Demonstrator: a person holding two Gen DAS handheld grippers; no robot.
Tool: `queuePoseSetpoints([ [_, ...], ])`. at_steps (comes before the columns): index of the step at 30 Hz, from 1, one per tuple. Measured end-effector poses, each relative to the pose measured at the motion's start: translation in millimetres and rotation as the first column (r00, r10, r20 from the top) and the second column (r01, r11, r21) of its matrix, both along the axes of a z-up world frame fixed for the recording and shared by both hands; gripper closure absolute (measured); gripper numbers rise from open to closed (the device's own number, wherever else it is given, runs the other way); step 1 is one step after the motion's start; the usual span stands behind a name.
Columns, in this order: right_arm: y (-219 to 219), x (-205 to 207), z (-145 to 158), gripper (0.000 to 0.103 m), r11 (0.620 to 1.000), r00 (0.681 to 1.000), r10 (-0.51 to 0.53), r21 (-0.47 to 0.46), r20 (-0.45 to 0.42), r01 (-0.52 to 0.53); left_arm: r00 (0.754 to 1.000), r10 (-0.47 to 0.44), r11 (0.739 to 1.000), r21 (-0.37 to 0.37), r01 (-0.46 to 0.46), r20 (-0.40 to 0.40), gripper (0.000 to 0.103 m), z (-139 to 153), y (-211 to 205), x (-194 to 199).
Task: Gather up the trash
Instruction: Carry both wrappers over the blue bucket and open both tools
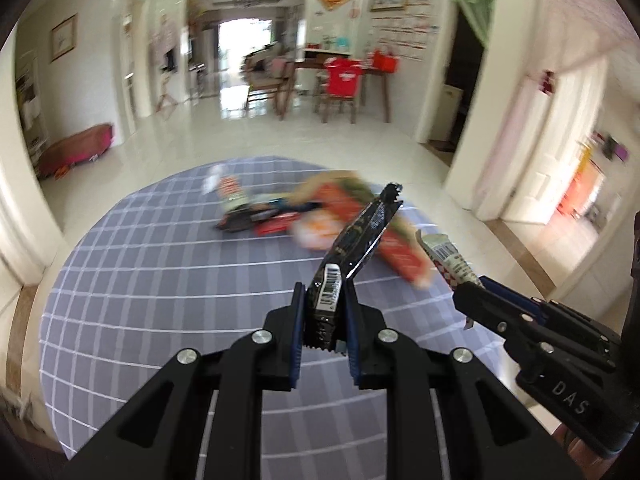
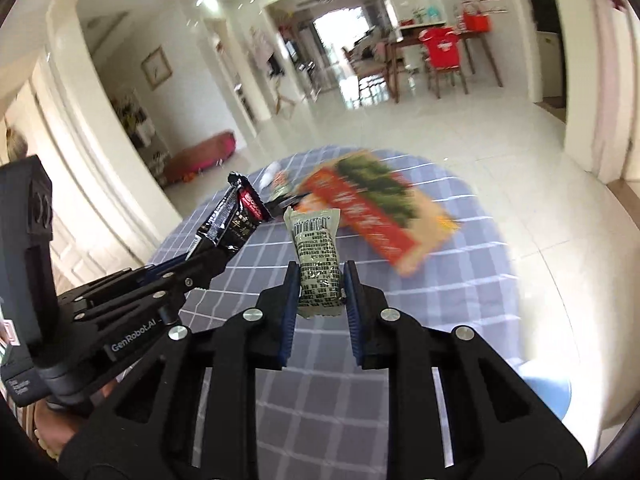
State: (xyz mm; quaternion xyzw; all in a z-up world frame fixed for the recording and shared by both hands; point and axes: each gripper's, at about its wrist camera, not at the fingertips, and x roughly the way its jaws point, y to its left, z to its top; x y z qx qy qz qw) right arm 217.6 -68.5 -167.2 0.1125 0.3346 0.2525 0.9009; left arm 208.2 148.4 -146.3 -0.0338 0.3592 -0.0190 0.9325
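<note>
My left gripper (image 1: 324, 296) is shut on a black snack wrapper (image 1: 356, 240) with a barcode and holds it upright above the round table (image 1: 140, 280). It also shows at the left of the right wrist view (image 2: 208, 256), with the black wrapper (image 2: 234, 216). My right gripper (image 2: 322, 280) is shut on a pale green wrapper (image 2: 316, 252) and holds it upright above the table. It shows at the right of the left wrist view (image 1: 464, 290), with the green wrapper (image 1: 448, 258). More trash lies on the table: a large red and green packet (image 2: 376, 208) and several small wrappers (image 1: 256, 212).
The table has a grey-blue checked cloth (image 2: 440, 300). A light blue stool (image 2: 548, 392) stands at its right side. Beyond lie a tiled floor, a dining table with chairs (image 1: 340, 80) and a red cushion (image 1: 76, 152) on the floor at left.
</note>
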Motion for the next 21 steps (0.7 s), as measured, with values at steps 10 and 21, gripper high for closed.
queuePoseSetpoints([
  [10,-155.3,-52.2,-12.9,0.081,0.966,0.969,-0.248,0.073,-0.007,0.248,0.96,-0.276,0.961,0.017,0.277,-0.045,0.085,-8.4,-156.8,1.2],
  [21,-279.4,-85.3,-63.3,0.081,0.86,0.864,-0.497,0.087,-0.079,0.503,0.863,-0.476,0.872,0.038,0.489,-0.172,0.085,-65.1,-294.5,16.9],
])
